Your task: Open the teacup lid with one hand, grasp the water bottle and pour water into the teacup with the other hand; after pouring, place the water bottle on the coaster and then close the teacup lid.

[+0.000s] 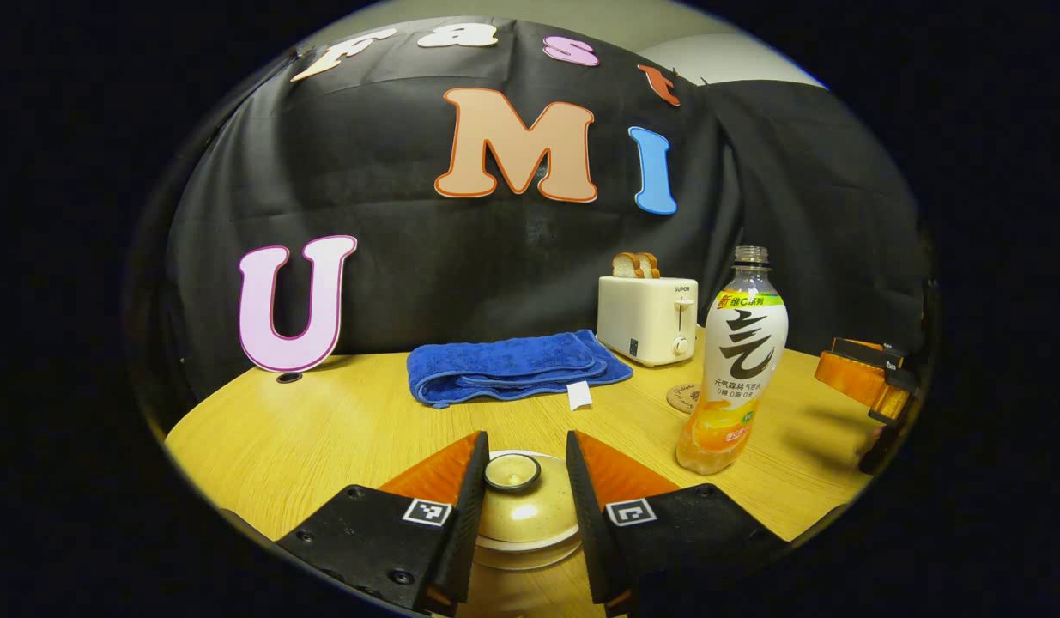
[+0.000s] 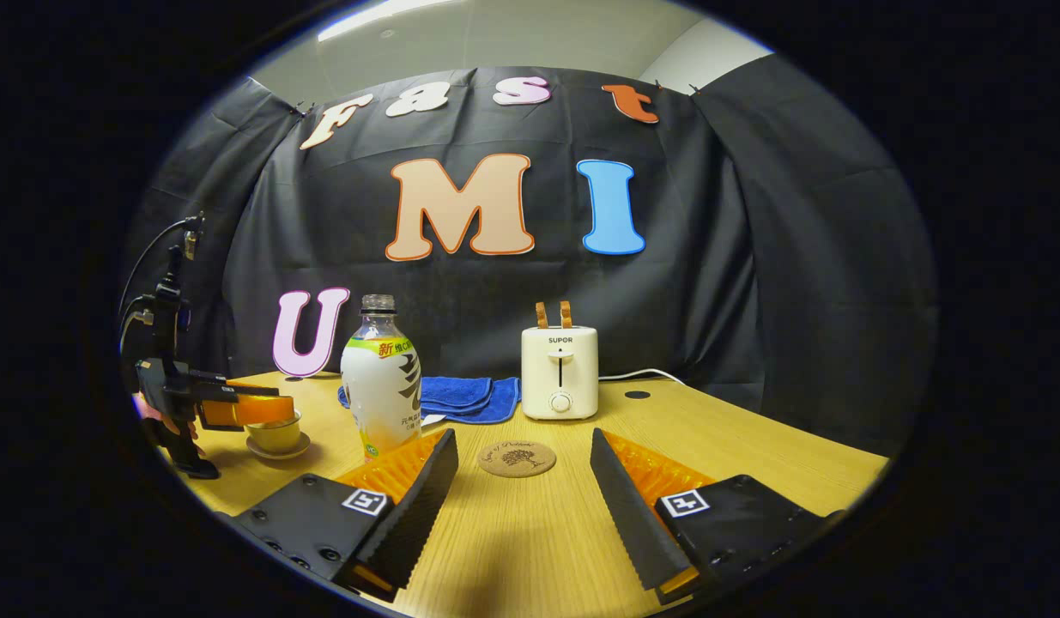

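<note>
The teacup's cream lid, with its dark-rimmed knob, lies directly under my left gripper. That gripper is open, one finger on each side of the knob, with a gap on the right side. In the right gripper view the teacup stands on a saucer at far left, with the left gripper over its top. The uncapped bottle of orange drink stands upright just right of the cup. A round cork coaster lies ahead of my right gripper, which is open and holds nothing. The bottle stands to its left.
A cream toaster with two bread slices stands at the back, with a folded blue towel to its left. The toaster's white cable runs right along the wooden table. A hand holds the left gripper.
</note>
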A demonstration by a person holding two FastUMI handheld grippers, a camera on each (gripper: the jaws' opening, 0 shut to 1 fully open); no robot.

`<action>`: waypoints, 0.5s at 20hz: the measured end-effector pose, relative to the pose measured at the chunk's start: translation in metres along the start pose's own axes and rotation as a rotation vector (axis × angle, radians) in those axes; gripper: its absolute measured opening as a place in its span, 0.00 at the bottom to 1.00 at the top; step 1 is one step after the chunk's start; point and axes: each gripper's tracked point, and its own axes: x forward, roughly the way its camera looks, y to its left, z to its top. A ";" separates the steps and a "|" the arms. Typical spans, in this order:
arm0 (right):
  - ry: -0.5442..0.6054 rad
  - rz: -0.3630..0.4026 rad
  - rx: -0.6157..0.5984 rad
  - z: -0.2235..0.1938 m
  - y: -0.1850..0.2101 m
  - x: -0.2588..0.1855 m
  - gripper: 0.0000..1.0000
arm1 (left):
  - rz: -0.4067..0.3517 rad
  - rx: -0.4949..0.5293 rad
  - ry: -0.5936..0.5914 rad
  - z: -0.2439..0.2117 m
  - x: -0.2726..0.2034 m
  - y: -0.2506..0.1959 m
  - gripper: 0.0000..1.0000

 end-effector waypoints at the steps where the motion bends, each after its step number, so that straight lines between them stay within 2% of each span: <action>1: 0.000 0.000 0.000 0.000 0.000 0.000 0.95 | -0.001 0.000 0.003 -0.001 0.000 0.000 0.49; 3: 0.000 0.000 0.000 0.000 0.000 0.000 0.95 | 0.006 -0.002 -0.003 0.000 0.000 0.002 0.46; 5: 0.000 0.000 0.000 0.000 0.000 0.000 0.95 | 0.015 -0.007 -0.016 0.003 0.000 0.004 0.37; 6: 0.000 0.000 0.000 0.000 0.000 0.000 0.95 | 0.014 -0.007 -0.016 0.002 0.000 0.003 0.29; 8: 0.000 0.000 0.000 0.000 0.000 0.000 0.99 | 0.015 -0.006 -0.014 0.002 -0.001 0.003 0.28; 10: 0.000 0.000 0.000 -0.001 0.000 -0.001 0.95 | 0.017 -0.011 -0.025 0.004 -0.002 0.004 0.27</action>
